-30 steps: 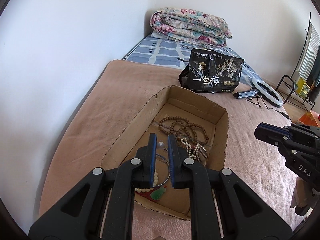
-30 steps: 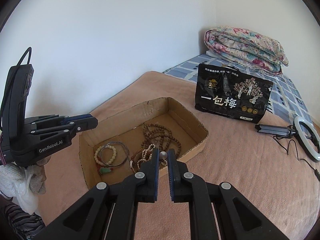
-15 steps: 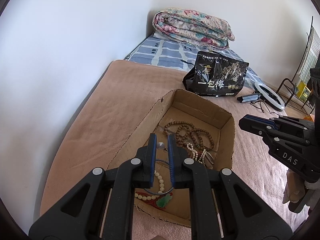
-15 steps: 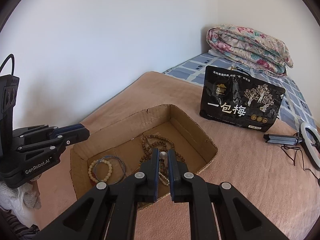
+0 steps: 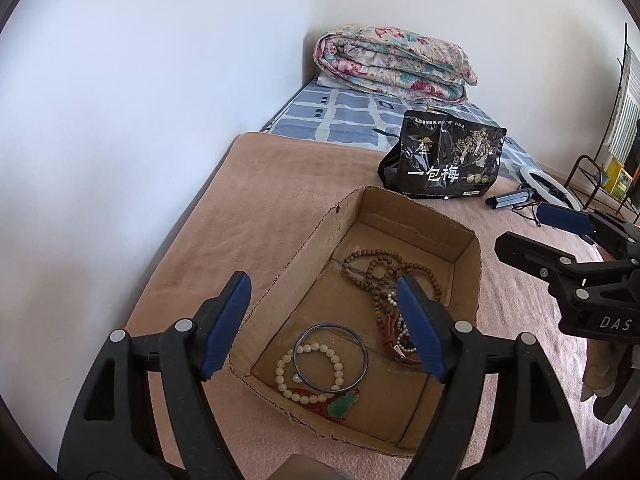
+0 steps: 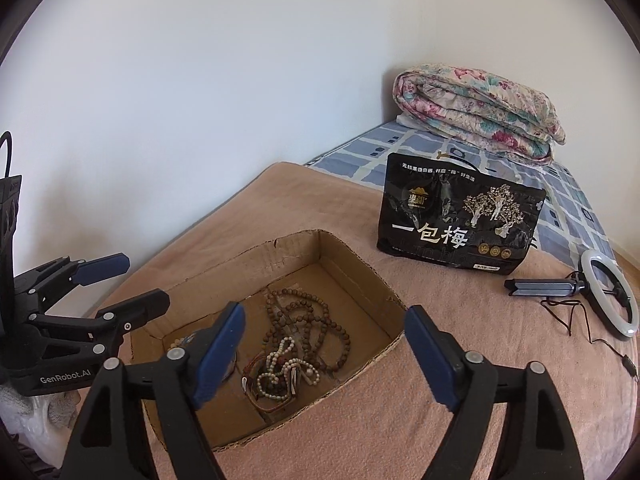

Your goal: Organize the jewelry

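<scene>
You hold both grippers, left (image 5: 324, 316) and right (image 6: 324, 350), jaws spread, above the cardboard box (image 5: 466, 248) of bead bracelets (image 5: 310, 372) on the bed (image 5: 248, 200).

Ahead of the black left claw (image 5: 324, 324) with blue pads sits a plain brown cardboard box (image 5: 466, 276). Inside lie dark brown wooden beads (image 5: 384, 264), a cream bead bracelet (image 5: 310, 372), a blue bangle (image 5: 330, 356) and a green pendant (image 5: 343, 406). Beyond are a black gold-printed pouch (image 5: 444, 164), a pink floral quilt (image 5: 390, 64), and a blue-checked sheet (image 5: 344, 116).
</scene>
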### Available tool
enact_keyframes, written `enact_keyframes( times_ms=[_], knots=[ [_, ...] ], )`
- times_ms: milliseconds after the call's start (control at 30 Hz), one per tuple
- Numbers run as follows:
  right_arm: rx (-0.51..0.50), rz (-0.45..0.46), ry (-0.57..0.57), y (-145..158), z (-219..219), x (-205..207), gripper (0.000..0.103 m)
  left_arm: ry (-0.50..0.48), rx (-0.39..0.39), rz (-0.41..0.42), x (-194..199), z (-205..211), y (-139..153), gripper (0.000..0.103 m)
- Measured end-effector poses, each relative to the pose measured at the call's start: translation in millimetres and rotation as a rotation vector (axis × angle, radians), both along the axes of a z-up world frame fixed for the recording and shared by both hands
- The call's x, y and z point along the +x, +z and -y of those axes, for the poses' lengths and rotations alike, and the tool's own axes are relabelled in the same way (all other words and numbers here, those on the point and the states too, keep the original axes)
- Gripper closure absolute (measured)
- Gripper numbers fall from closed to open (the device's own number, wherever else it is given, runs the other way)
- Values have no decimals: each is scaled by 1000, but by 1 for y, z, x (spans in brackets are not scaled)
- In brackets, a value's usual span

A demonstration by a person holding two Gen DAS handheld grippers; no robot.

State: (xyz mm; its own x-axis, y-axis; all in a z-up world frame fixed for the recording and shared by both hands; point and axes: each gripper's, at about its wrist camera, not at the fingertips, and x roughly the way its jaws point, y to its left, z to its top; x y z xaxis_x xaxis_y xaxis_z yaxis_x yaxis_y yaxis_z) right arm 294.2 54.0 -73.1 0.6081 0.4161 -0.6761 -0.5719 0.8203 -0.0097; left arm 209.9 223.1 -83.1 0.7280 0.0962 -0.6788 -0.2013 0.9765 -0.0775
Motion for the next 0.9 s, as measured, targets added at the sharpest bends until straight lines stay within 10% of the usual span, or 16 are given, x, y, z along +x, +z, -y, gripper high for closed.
enact_keyframes(
  times_ms=[900],
  knots=[
    [16,31,-40,41,40,-33,0,5,28,51,-32,24,38,22]
  ],
)
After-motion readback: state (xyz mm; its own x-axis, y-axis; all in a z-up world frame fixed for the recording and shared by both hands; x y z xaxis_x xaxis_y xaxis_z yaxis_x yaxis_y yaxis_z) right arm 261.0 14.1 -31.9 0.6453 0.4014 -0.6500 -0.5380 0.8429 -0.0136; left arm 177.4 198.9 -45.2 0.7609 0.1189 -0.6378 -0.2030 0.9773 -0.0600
